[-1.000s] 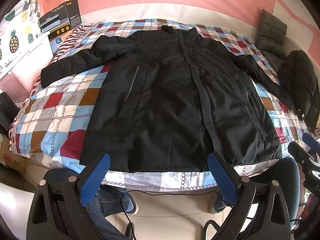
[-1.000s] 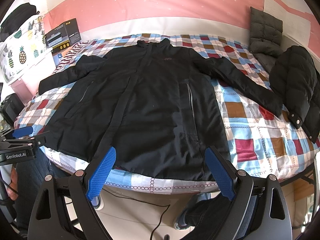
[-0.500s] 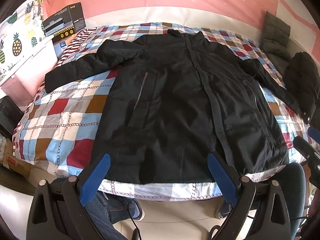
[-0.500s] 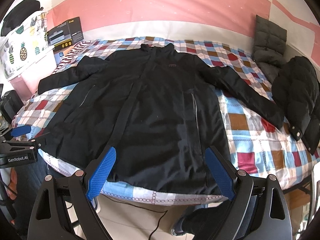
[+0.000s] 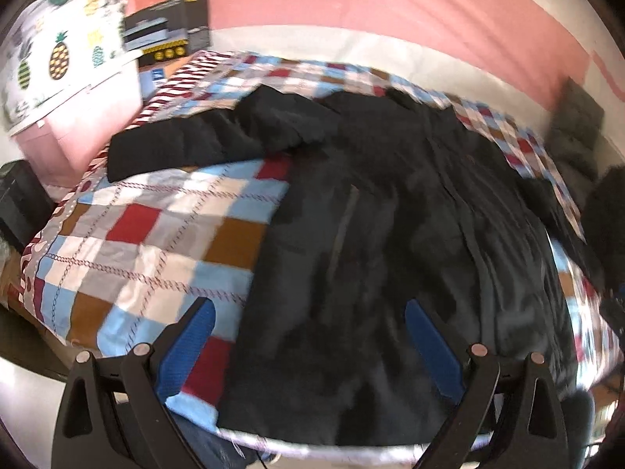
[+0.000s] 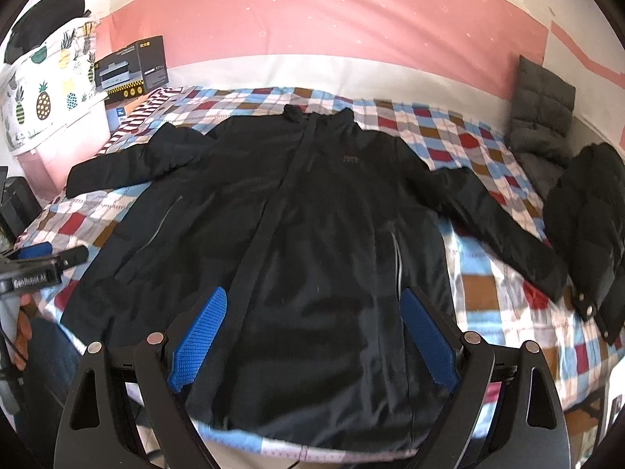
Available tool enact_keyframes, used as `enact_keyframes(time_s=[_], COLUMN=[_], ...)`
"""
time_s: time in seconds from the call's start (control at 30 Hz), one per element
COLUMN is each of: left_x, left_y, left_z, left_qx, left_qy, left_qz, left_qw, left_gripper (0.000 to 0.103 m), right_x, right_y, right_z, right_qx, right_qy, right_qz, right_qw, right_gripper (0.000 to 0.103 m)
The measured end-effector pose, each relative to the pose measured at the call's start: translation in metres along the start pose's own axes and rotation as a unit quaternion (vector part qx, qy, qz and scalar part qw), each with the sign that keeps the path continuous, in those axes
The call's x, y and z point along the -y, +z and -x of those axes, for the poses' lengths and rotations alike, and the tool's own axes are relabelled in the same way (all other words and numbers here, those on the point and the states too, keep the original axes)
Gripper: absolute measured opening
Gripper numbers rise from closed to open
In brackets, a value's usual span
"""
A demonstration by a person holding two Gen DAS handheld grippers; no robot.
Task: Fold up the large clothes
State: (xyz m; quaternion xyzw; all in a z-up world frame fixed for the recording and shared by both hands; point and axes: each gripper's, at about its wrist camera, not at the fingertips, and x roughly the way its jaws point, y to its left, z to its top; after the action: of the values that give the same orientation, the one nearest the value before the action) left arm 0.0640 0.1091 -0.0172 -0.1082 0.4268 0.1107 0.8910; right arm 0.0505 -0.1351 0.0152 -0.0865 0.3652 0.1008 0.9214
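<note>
A large black coat [image 6: 312, 215] lies spread flat, front up, on the checked bedspread [image 6: 496, 305], sleeves stretched out to both sides. In the left wrist view the coat [image 5: 390, 234] fills the middle and right, its left sleeve [image 5: 187, 144] reaching toward the bed's far left. My left gripper [image 5: 308, 316] hovers open over the coat's lower left hem, nothing between its blue pads. My right gripper [image 6: 312, 312] is open above the lower middle of the coat, also empty. The left gripper [image 6: 35, 258] shows at the left edge of the right wrist view.
A second black puffy jacket [image 6: 586, 226] and a folded grey quilted garment [image 6: 543, 117] lie at the bed's right side. A black box [image 6: 131, 68] and a pineapple-print cover [image 6: 43, 90] stand at the far left. A person's legs in jeans [image 6: 47, 363] are by the near bed edge.
Both grippers have moved forward over the bed, so the coat's hem now lies between the fingers. The left view has swung left and is motion-blurred. Both stay open.
</note>
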Motion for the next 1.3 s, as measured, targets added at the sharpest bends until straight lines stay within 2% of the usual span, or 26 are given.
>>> enact_keyframes(time_s=[0.13, 0.23, 0.47, 0.53, 0.77, 0.87, 1.13, 1.2, 1.3], left_x=[-0.02, -0.037, -0.078, -0.093, -0.138, -0.161, -0.223, -0.231, -0.234], left_y=[0.021, 0.036, 0.067, 0.074, 0.096, 0.105, 0.124, 0.128, 0.134], left_z=[-0.018, -0.032, -0.074, -0.087, -0.128, -0.149, -0.2, -0.208, -0.218], left_qx=[0.013, 0.013, 0.008, 0.002, -0.004, -0.006, -0.004, 0.0, 0.007], left_qy=[0.024, 0.013, 0.054, 0.057, 0.051, 0.054, 0.067, 0.073, 0.087], left_qz=[0.017, 0.029, 0.073, 0.091, 0.133, 0.163, 0.255, 0.264, 0.26], left_qw=[0.9995, 0.9994, 0.9959, 0.9942, 0.9898, 0.9851, 0.9646, 0.9616, 0.9617], left_gripper=[0.099, 0.096, 0.091, 0.087, 0.086, 0.086, 0.085, 0.085, 0.084], right_x=[-0.005, -0.008, -0.016, -0.018, -0.032, -0.037, -0.038, -0.038, -0.037], right_y=[0.014, 0.025, 0.045, 0.049, 0.06, 0.063, 0.07, 0.071, 0.072], right_z=[-0.015, -0.03, -0.069, -0.08, -0.12, -0.133, -0.165, -0.171, -0.178], right_qx=[0.008, 0.005, -0.013, -0.02, -0.053, -0.062, -0.077, -0.079, -0.08], right_qy=[-0.002, 0.004, 0.025, 0.035, 0.066, 0.061, 0.058, 0.056, 0.055], right_qz=[0.012, 0.015, 0.024, 0.025, 0.036, 0.04, 0.032, 0.036, 0.037], right_qw=[1.0, 1.0, 0.999, 0.999, 0.996, 0.995, 0.995, 0.995, 0.995], right_gripper=[0.091, 0.091, 0.091, 0.091, 0.091, 0.091, 0.091, 0.091, 0.091])
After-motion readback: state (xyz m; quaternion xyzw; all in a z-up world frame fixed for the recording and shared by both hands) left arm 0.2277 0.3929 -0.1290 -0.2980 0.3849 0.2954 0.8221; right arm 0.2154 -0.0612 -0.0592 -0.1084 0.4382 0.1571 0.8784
